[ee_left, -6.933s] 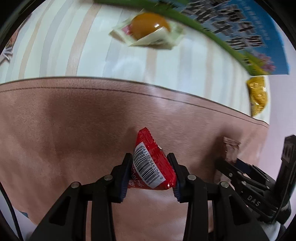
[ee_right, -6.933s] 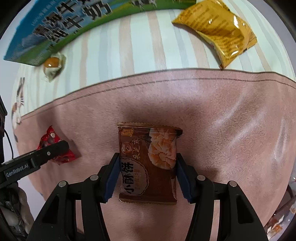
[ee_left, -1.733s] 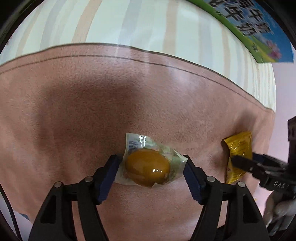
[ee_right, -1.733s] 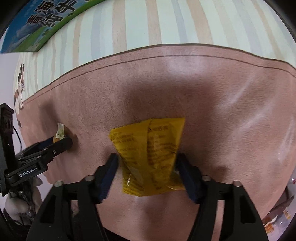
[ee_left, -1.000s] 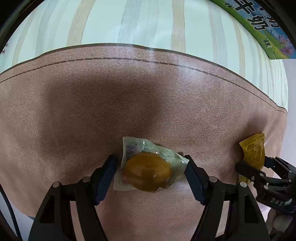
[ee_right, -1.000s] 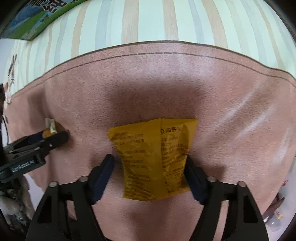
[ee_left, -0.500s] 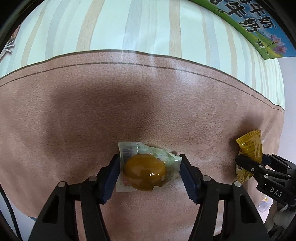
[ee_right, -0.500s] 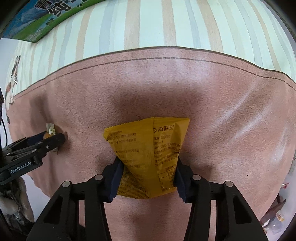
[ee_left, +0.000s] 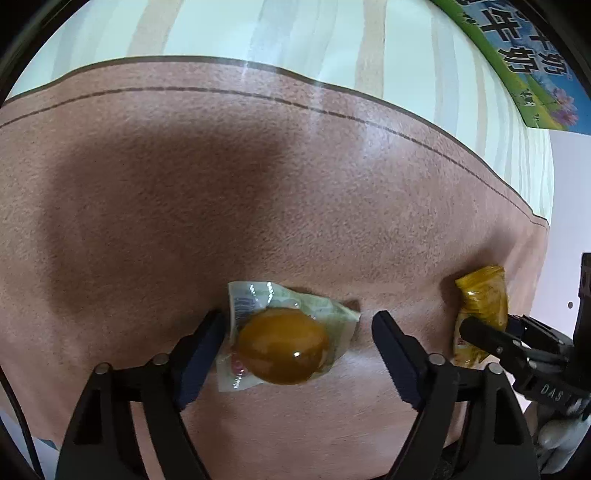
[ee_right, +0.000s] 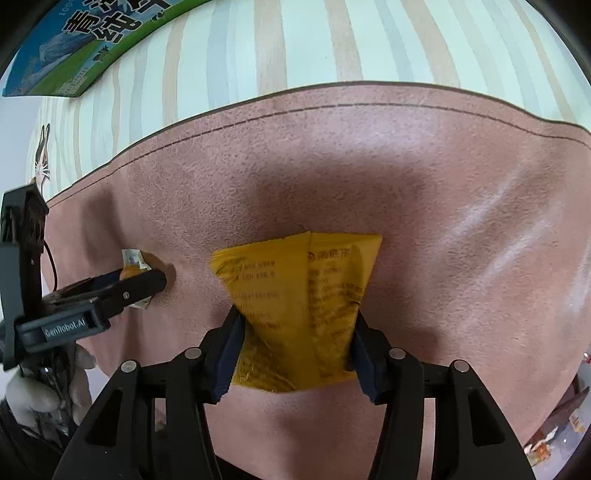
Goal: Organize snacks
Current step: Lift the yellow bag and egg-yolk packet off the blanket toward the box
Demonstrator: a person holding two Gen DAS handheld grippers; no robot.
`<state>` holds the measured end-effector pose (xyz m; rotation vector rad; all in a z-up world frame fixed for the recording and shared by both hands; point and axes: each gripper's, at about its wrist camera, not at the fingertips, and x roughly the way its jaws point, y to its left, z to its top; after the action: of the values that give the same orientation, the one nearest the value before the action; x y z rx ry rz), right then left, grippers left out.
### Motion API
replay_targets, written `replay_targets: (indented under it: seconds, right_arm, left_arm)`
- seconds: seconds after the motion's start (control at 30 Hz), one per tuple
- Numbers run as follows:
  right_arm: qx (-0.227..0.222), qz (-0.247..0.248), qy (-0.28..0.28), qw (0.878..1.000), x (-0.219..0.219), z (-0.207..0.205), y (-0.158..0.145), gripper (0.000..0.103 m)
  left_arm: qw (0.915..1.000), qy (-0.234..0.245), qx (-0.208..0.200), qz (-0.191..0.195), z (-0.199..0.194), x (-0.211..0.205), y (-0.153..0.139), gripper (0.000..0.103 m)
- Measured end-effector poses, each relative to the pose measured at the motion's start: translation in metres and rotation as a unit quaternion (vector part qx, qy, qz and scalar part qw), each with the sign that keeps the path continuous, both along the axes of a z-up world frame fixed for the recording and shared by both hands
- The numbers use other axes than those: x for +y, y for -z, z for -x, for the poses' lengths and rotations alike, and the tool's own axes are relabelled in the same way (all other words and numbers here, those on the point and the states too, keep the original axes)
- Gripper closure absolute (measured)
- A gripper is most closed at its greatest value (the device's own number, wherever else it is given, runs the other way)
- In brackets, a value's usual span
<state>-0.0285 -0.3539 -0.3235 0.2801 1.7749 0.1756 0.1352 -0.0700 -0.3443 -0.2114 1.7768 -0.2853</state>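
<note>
A clear packet with a brown braised egg (ee_left: 282,345) lies on the pink-brown mat (ee_left: 184,184). My left gripper (ee_left: 297,332) straddles it with jaws opening; the right pad stands clear of the wrapper and the left pad is at its edge. In the right wrist view my right gripper (ee_right: 296,332) pinches a yellow snack packet (ee_right: 299,295), creasing it between the pads; its jaws are opening slightly. The yellow packet (ee_left: 482,306) also shows at the right of the left wrist view. The left gripper (ee_right: 147,280) and the egg packet (ee_right: 133,258) show at the left.
Beyond the mat lies a striped tablecloth (ee_left: 295,33). A blue and green milk carton (ee_right: 92,37) lies at the far edge of it. A gloved hand (ee_right: 29,391) holds the left gripper. Some clutter sits at the lower right (ee_right: 554,435), off the table.
My left jaws closed in on the egg packet, then spread wide off it. My right jaws closed onto the yellow packet and pinched it narrower, and the gripper rose a little.
</note>
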Motion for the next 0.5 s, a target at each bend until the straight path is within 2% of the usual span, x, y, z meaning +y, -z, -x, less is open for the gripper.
replay_targets:
  seconds: [0.03, 0.1, 0.23, 0.33, 0.4, 0.47, 0.5]
  right_arm:
    - [-0.003, 0.002, -0.004, 1.000, -0.002, -0.001, -0.001, 0.046]
    - [-0.006, 0.009, -0.012, 1.000, -0.004, -0.001, -0.005, 0.045]
    - [0.003, 0.014, -0.013, 1.000, -0.003, -0.001, -0.001, 0.041]
    - [0.003, 0.026, -0.021, 0.999, 0.000, 0.000, 0.002, 0.041]
    - [-0.003, 0.034, -0.028, 0.999, 0.003, -0.001, 0.000, 0.041]
    - [-0.009, 0.043, -0.034, 0.998, 0.004, 0.000, -0.001, 0.041]
    - [-0.012, 0.046, -0.036, 0.998, 0.004, 0.001, -0.002, 0.042]
  left_arm:
    - [1.0000, 0.000, 0.002, 0.001, 0.000, -0.002, 0.001, 0.016]
    - [0.9999, -0.002, 0.001, 0.015, -0.001, -0.006, 0.004, 0.001]
    - [0.9998, 0.014, -0.012, -0.007, 0.003, -0.021, 0.009, 0.000]
    - [0.9993, 0.002, -0.025, -0.026, 0.007, -0.026, 0.004, 0.001]
    - [0.9982, 0.006, -0.038, -0.046, 0.011, -0.026, 0.000, 0.013]
    - [0.9960, 0.016, -0.052, -0.071, 0.017, -0.027, -0.008, 0.035]
    - [0.9949, 0.020, -0.059, -0.080, 0.019, -0.026, -0.011, 0.040]
